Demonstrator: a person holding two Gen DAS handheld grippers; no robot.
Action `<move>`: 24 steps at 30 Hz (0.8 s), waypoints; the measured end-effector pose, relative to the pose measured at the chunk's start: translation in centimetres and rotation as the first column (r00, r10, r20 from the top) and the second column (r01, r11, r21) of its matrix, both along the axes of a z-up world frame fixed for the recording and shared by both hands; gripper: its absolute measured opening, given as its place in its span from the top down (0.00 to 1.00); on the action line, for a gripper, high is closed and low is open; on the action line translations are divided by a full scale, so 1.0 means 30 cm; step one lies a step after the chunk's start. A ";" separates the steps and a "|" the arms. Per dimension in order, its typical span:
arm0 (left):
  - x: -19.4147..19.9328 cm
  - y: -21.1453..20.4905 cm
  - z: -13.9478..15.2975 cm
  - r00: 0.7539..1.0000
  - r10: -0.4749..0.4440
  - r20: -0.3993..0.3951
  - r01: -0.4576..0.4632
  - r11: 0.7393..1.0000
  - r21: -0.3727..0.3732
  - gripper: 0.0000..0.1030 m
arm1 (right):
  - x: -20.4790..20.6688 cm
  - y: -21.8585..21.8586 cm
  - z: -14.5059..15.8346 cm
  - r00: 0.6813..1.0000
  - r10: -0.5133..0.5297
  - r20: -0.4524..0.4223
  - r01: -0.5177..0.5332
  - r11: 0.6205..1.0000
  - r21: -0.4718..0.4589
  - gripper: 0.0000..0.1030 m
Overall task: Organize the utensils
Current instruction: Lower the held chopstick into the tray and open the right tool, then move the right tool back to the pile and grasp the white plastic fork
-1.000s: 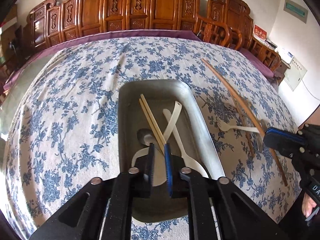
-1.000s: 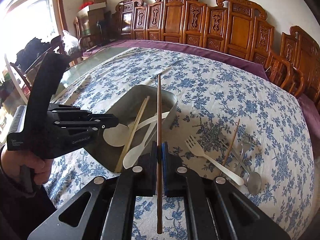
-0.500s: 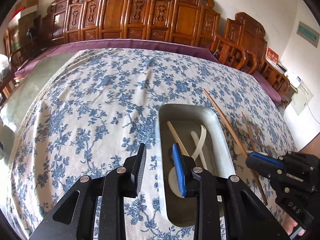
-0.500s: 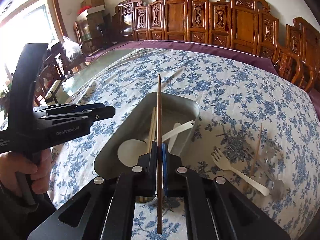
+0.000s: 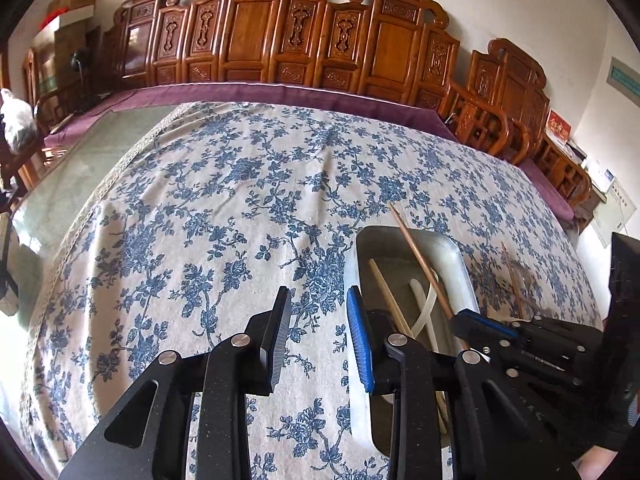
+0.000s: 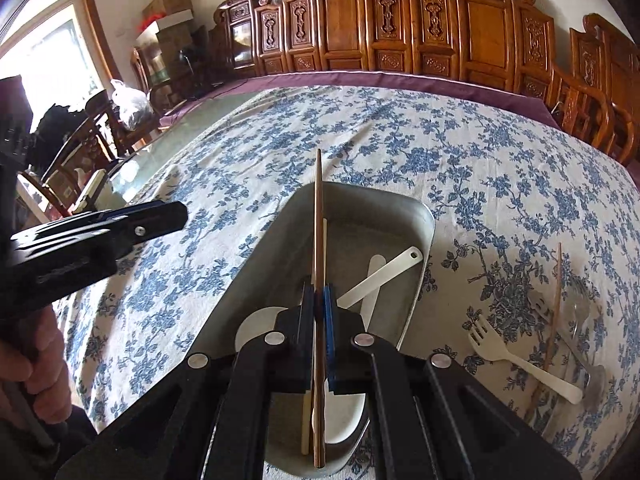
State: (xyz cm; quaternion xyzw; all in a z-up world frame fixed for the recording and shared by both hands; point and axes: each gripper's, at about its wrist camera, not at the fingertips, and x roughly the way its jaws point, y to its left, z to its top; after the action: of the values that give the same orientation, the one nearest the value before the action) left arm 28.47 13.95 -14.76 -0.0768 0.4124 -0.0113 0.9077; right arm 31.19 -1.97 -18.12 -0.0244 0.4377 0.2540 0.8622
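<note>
A grey metal tray [image 6: 424, 220] lies on the blue-flowered tablecloth and holds white plastic spoons [image 6: 380, 276] and a pale wooden chopstick [image 5: 386, 292]. My right gripper [image 6: 319, 300] is shut on a brown chopstick [image 6: 318, 216] and holds it lengthwise over the tray; it also shows in the left wrist view [image 5: 420, 260]. My left gripper [image 5: 318, 312] is open and empty over the cloth, just left of the tray [image 5: 456, 256]. A white plastic fork [image 6: 516, 356], another brown chopstick [image 6: 554, 312] and a metal fork [image 6: 576, 336] lie on the cloth right of the tray.
Carved wooden chairs [image 5: 304, 36] line the far side of the table. A purple cloth edge [image 5: 280, 94] runs along the back. Bare glass tabletop [image 5: 80, 168] shows at the far left. Boxes and a white bag [image 6: 128, 100] stand beyond the table's left end.
My left gripper has let go of the pale chopstick in the tray, opened and moved left off the tray. My right gripper has carried the brown chopstick over the tray.
</note>
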 end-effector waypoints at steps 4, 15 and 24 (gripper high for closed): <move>0.000 0.002 0.001 1.000 0.000 -0.003 0.000 1.000 -0.001 0.72 | 0.005 0.005 -0.042 1.000 -0.010 -0.019 0.010 1.000 -0.016 0.94; 0.001 -0.019 -0.004 1.000 -0.012 -0.004 0.012 1.000 0.020 0.68 | -0.009 0.000 -0.068 1.000 0.006 -0.016 -0.007 1.000 -0.020 0.94; -0.005 -0.042 0.003 1.000 -0.025 0.005 0.025 0.999 0.034 0.57 | -0.093 -0.141 0.031 0.993 0.051 0.111 -0.049 0.999 -0.021 0.94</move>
State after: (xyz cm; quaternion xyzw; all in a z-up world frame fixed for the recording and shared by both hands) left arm 28.31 12.68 -14.68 -0.0561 0.4111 -0.0158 0.9097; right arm 28.40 -6.19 -17.19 -0.0572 0.3904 0.2697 0.8784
